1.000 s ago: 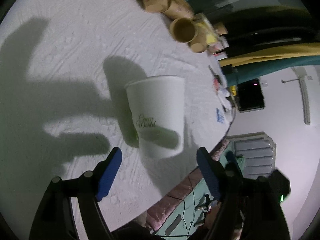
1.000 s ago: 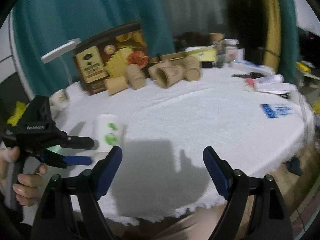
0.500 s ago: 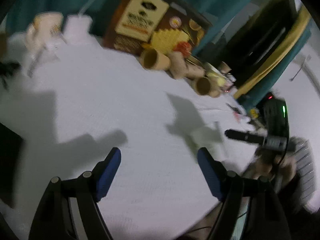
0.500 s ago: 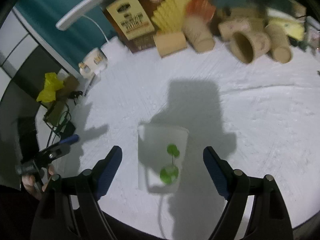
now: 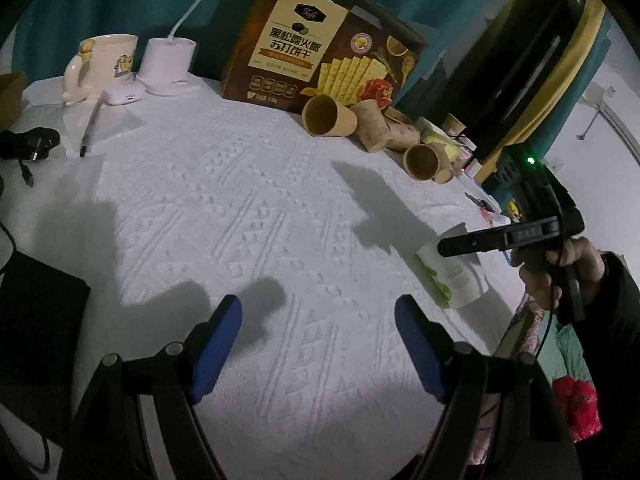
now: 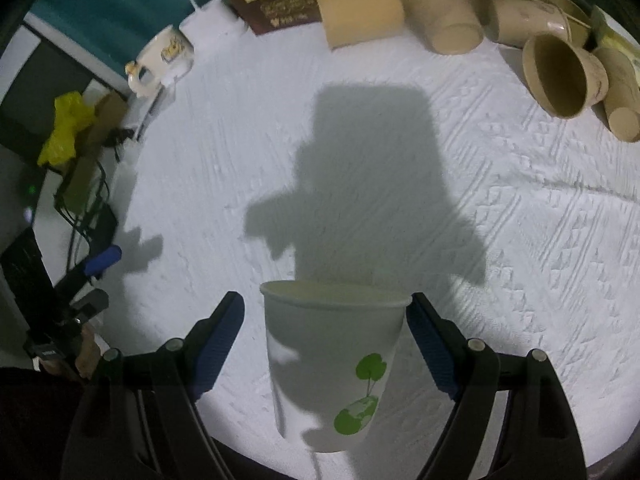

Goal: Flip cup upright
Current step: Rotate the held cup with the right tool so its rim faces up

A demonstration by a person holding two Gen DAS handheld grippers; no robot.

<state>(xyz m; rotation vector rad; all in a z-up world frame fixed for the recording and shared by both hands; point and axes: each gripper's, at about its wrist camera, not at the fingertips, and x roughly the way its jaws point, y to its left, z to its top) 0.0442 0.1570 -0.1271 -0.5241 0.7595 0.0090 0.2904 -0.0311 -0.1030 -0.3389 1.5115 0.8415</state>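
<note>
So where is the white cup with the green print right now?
In the right wrist view the white cup sits near the table's front edge, between the open right gripper's fingers.

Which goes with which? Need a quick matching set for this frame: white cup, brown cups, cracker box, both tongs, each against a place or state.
Things:
1. white cup with green print
2. brown paper cups
3. cracker box
4. left tongs
5. right tongs

States:
a. open over bare tablecloth
b. tumbled on their sides near the box
c. standing at the table's far edge
d. open, either side of the cup
e. lying on the cloth

Pairs: 1-e, 2-b, 3-c, 4-a, 5-d
</note>
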